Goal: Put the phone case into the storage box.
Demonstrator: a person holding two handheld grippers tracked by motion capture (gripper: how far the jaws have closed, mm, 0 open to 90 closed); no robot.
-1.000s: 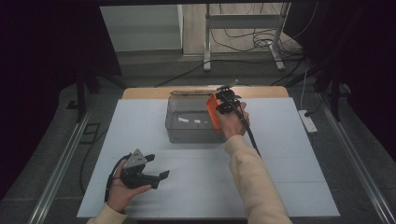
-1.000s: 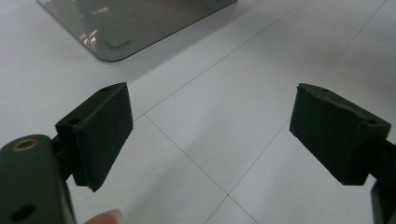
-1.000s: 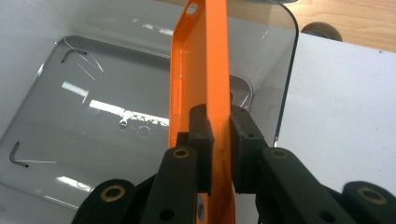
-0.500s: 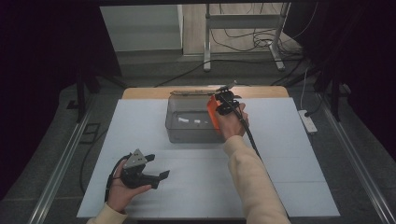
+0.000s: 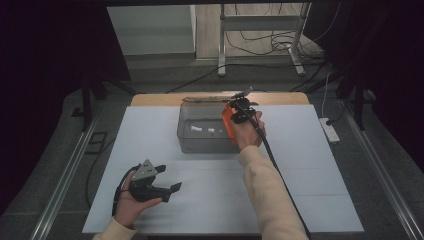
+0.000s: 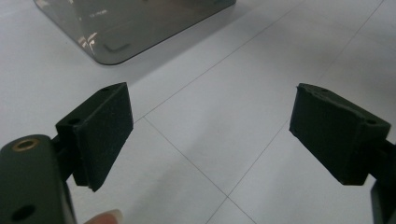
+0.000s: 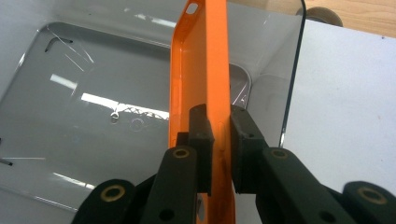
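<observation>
An orange phone case (image 7: 201, 70) stands on edge over the right end of a clear smoky plastic box (image 5: 202, 131). My right gripper (image 7: 220, 128) is shut on the case's side wall, one pad inside and one outside. From above, the right gripper (image 5: 239, 116) and the case (image 5: 227, 123) sit at the box's right wall. My left gripper (image 5: 167, 187) rests in a hand low on the white mat, jaws open and apart, nothing between its pads (image 6: 102, 130). A corner of the box (image 6: 121, 32) lies ahead of it.
A white mat (image 5: 310, 170) covers the table, with a wooden strip (image 5: 280, 98) along the far edge. A power strip (image 5: 330, 129) lies off the right side. A metal stand and cables (image 5: 260, 40) are on the floor beyond.
</observation>
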